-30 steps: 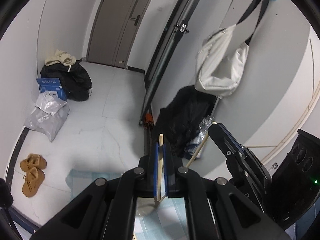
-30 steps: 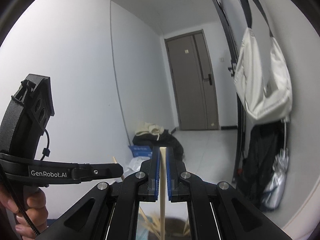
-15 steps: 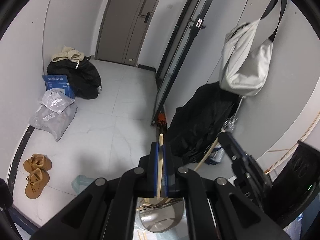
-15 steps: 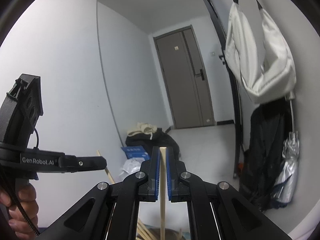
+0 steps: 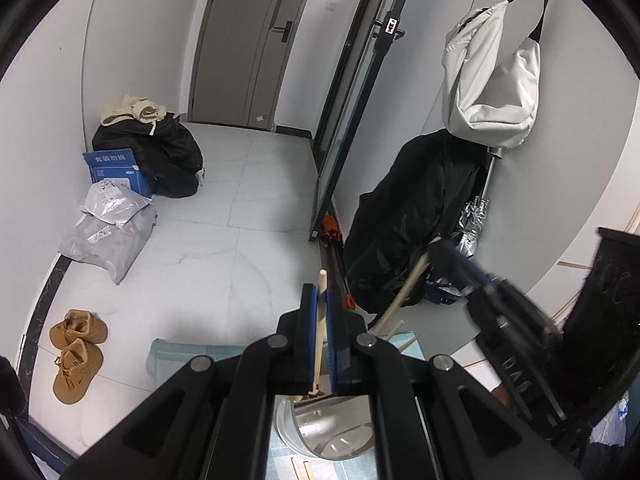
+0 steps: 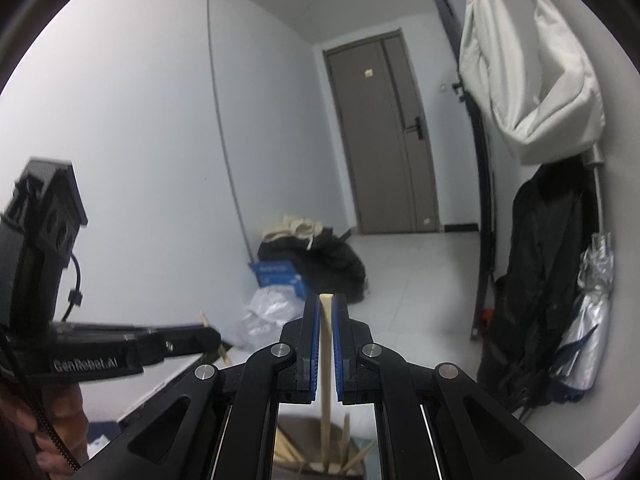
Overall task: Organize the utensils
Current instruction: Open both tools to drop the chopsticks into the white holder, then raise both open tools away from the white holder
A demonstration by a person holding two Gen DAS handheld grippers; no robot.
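Note:
In the left wrist view my left gripper is shut on a pale wooden chopstick that stands upright, its lower end over the open metal cup. My right gripper comes in from the right with a second chopstick slanting down toward the cup. In the right wrist view the right gripper has that chopstick between its blue pads. Its jaws are opening, with the pads still close against the stick. Several chopsticks stand in the cup below. My left gripper is at the left.
The cup stands on a light blue cloth at the table edge. Beyond are a tiled floor, tan shoes, grey parcels, a black bag, a hanging white bag, a black coat and a hand.
Both grippers have sunk toward the table. The metal cup has come into view under the left gripper, and more of the chopsticks in it show under the right one.

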